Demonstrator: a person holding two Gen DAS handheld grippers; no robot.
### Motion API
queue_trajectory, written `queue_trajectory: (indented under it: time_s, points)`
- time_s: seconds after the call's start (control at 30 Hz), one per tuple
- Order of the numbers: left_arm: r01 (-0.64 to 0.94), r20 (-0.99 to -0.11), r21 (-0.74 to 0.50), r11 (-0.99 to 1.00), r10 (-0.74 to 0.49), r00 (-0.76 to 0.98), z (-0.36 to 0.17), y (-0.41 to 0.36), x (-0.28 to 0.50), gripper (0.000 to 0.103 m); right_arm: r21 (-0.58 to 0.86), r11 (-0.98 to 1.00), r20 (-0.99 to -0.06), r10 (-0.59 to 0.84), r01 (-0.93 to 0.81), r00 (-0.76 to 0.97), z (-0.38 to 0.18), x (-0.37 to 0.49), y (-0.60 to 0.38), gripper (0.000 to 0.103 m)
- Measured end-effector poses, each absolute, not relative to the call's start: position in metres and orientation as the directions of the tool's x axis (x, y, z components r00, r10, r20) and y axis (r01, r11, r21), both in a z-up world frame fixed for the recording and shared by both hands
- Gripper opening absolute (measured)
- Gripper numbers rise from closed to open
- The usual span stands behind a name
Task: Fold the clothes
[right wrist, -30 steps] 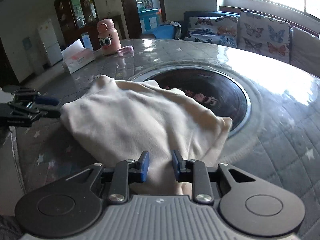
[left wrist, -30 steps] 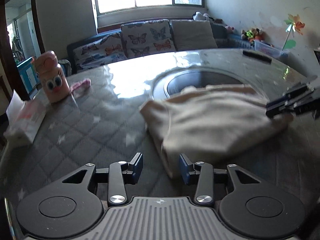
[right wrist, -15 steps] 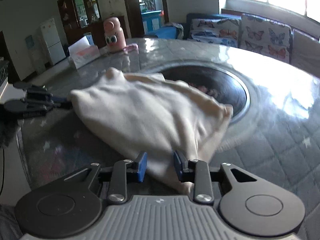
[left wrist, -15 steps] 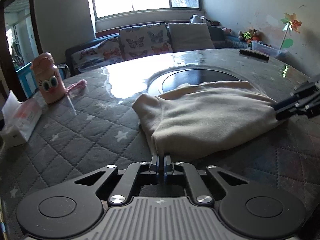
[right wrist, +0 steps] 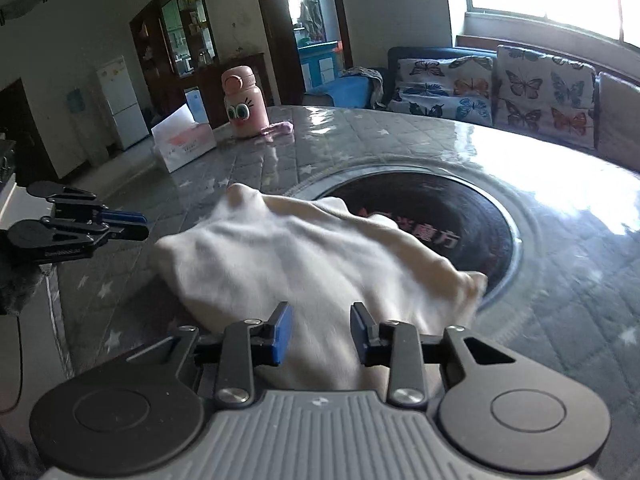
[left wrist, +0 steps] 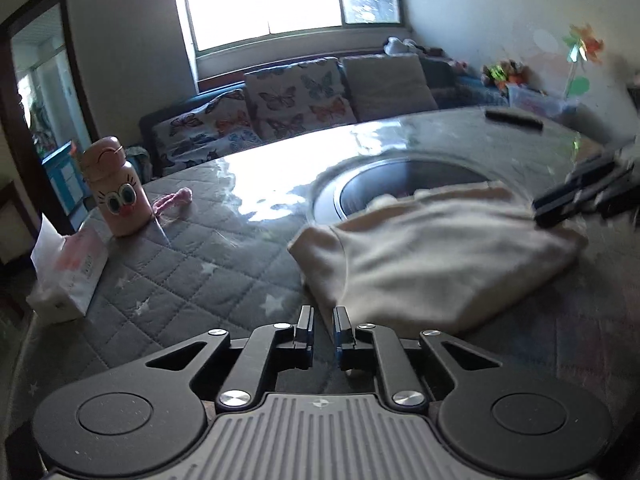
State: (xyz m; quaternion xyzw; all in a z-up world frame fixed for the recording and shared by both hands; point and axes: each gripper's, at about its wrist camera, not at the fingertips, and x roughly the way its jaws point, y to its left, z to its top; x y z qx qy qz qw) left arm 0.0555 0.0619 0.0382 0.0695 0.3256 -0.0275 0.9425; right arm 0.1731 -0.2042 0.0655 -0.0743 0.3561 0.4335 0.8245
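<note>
A cream garment [left wrist: 432, 256] lies folded in a loose bundle on the grey quilted table [left wrist: 200, 280], partly over the round dark inset [left wrist: 408, 184]. My left gripper [left wrist: 323, 320] stands just short of the garment's near left corner, its jaws a narrow gap apart with nothing between them. In the right wrist view the left gripper [right wrist: 136, 226] is clear of the garment [right wrist: 304, 256], to its left. My right gripper [right wrist: 320, 320] is open, its fingers over the garment's near edge. In the left wrist view the right gripper [left wrist: 548, 208] is blurred, at the garment's far right end.
A pink bottle with cartoon eyes [left wrist: 116, 192] and a tissue box [left wrist: 72, 272] stand at the table's left. A pink fabric scrap [left wrist: 172, 200] lies beside the bottle. A black remote [left wrist: 514, 118] lies at the far right edge. A sofa stands behind the table.
The left gripper was open, shut at the garment's edge half a second ago, and now stands slightly open and drawn back left. The right gripper's jaws have widened over the garment.
</note>
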Motion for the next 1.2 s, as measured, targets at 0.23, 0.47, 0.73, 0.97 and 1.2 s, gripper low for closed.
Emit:
queue_trajectory:
  time_s: [0.23,0.47,0.73,0.97,1.2]
  points:
    - [0.149,-0.633,0.033,0.988,-0.094,0.768,0.026,0.036,0.094,0.012,0.224,0.587,-0.642,0.69,-0.778,0.336,0.053,0.193,-0.167,0.032]
    - [0.165,-0.664,0.017,0.986,-0.112,0.739,0.011,0.032,0.109,0.012,0.241,0.64,-0.665,0.656,-0.73,0.356,0.038,0.217,-0.171,0.03]
    - [0.151,-0.665,-0.001,0.989,-0.114,0.738,0.016,0.035,0.13,0.012,0.232,0.658,-0.659,0.648,-0.716,0.382,0.043,0.235,-0.15,0.031]
    - [0.118,-0.687,-0.036,0.992,-0.11,0.718,0.009,0.041,0.156,0.013,0.206,0.696,-0.685,0.604,-0.688,0.406,0.032,0.258,-0.129,0.032]
    - [0.08,-0.678,-0.028,0.996,-0.078,0.731,0.016,0.044,0.15,0.039,0.213,0.717,-0.665,0.604,-0.664,0.439,0.046,0.251,-0.152,0.037]
